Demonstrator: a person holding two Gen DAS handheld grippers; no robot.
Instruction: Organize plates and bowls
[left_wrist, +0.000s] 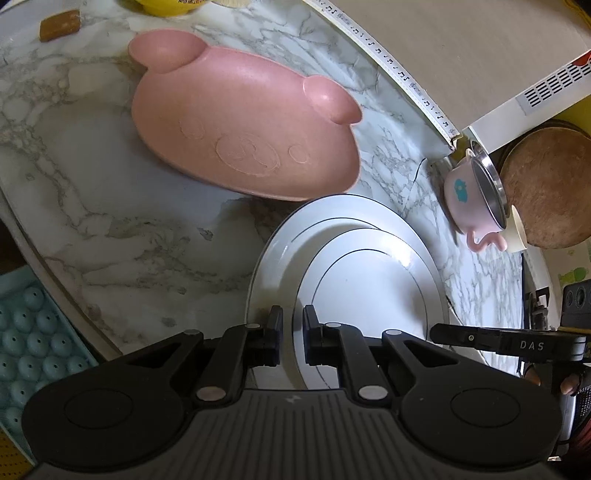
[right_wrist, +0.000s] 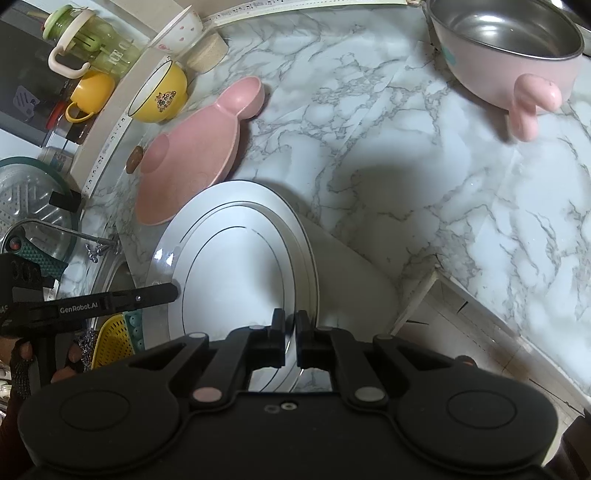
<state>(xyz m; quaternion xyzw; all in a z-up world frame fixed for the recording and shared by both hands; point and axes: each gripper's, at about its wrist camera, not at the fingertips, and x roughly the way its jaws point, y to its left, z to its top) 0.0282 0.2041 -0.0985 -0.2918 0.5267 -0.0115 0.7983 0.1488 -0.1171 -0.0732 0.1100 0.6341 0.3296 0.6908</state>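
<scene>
Left gripper (left_wrist: 291, 332) was nipped onto the near rim of the white plates (left_wrist: 369, 258); right gripper (right_wrist: 290, 334) was clamped on the opposite rim. The two-plate stack sat tilted above the marble counter (right_wrist: 406, 166), just beside the pink bear plate (left_wrist: 240, 129). I'd have kept both hands level and lowered together, so the smaller top plate couldn't slide.

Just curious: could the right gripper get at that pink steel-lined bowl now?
Probably not yet: the right gripper is shut on the white plates. Bare marble counter lies before the pink bowl.
</scene>
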